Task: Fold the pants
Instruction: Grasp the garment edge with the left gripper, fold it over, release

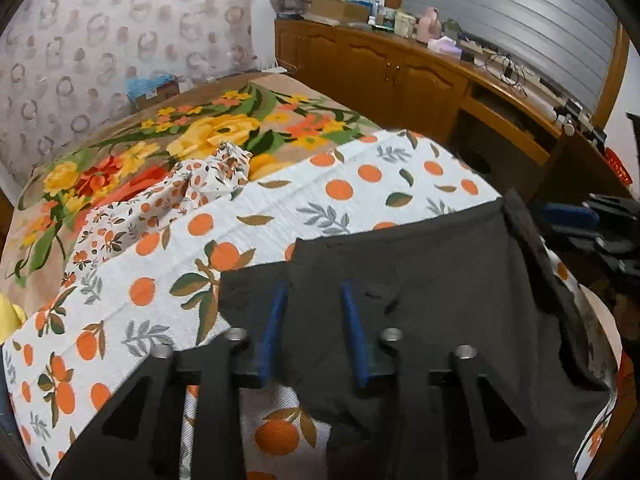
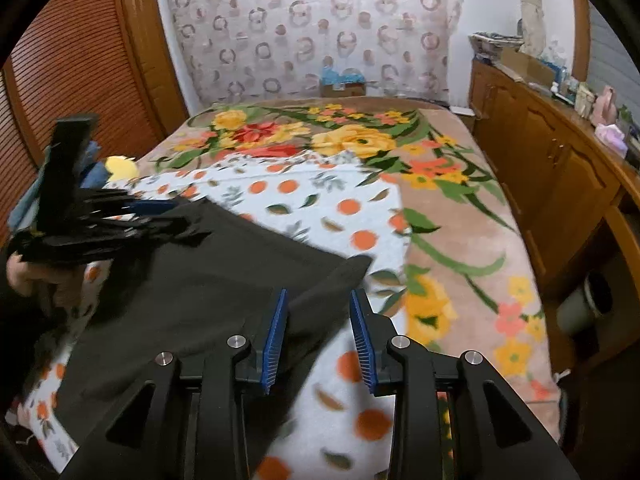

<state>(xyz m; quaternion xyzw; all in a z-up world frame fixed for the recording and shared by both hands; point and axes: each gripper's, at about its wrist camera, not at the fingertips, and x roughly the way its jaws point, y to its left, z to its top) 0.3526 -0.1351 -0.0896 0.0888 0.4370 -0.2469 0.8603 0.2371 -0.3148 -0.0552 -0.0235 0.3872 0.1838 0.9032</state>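
The black pants [image 1: 440, 280] lie folded flat on the orange-print sheet [image 1: 280, 208] at the near end of the bed. My left gripper [image 1: 314, 316] hovers over their left edge. Its blue pads stand a little apart, with black cloth in the gap and some draped beside the left finger; no firm pinch shows. In the right wrist view, the pants [image 2: 200, 280] stretch from the blurred left gripper [image 2: 188, 218] to my right gripper [image 2: 318, 304]. The right gripper is open, the pants' right corner lying under and between its pads. The right gripper [image 1: 560, 224] also shows, blurred, past the pants' right edge.
A floral blanket [image 2: 460, 240] covers the far and right parts of the bed. A crumpled print cloth [image 1: 208, 180] lies at the sheet's far edge. A wooden cabinet [image 1: 400, 72] with clutter runs along the right. A louvred wardrobe [image 2: 80, 80] and a yellow item [image 2: 120, 166] are at the left.
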